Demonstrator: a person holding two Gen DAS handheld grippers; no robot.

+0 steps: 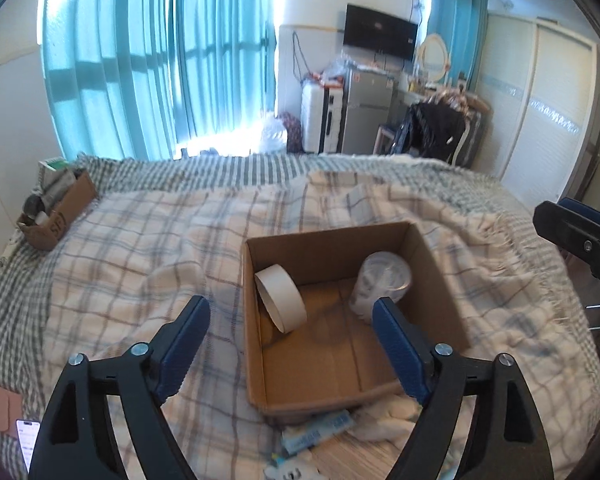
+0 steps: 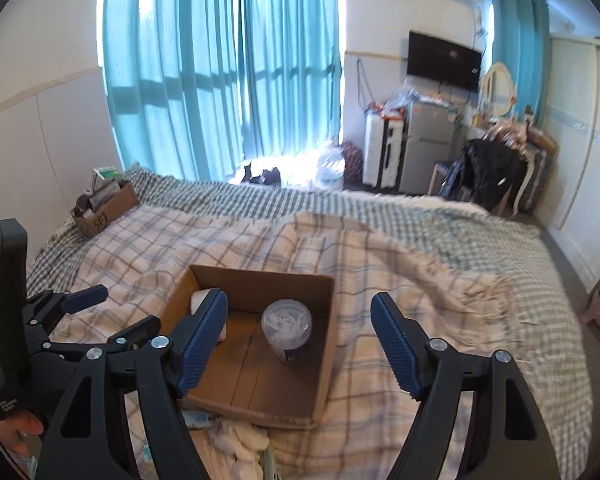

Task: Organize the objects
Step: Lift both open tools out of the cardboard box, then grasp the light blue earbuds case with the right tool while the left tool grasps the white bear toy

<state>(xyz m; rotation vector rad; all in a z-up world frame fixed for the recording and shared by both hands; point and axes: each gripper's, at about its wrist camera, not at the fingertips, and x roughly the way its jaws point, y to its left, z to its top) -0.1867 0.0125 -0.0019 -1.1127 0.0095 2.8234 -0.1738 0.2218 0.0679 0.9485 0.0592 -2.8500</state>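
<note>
An open cardboard box (image 1: 256, 344) sits on the plaid blanket of the bed; it also shows in the right wrist view (image 2: 324, 344). Inside it a white tape roll (image 1: 282, 298) leans against the left wall, and a clear round plastic container (image 1: 382, 284) with white contents stands upright at the right; the container also shows in the right wrist view (image 2: 287, 330). My left gripper (image 1: 291, 338) is open and empty, held above the box's front. My right gripper (image 2: 300, 340) is open and empty, above the box. The left gripper also appears at the left of the right wrist view (image 2: 88, 312).
A smaller cardboard box (image 1: 56, 216) full of items stands at the bed's far left corner. A phone (image 1: 27, 438) lies at the near left. A blue packet (image 1: 320, 430) and white cloth (image 2: 240, 440) lie in front of the box. A fridge (image 1: 366, 110) and chair stand beyond the bed.
</note>
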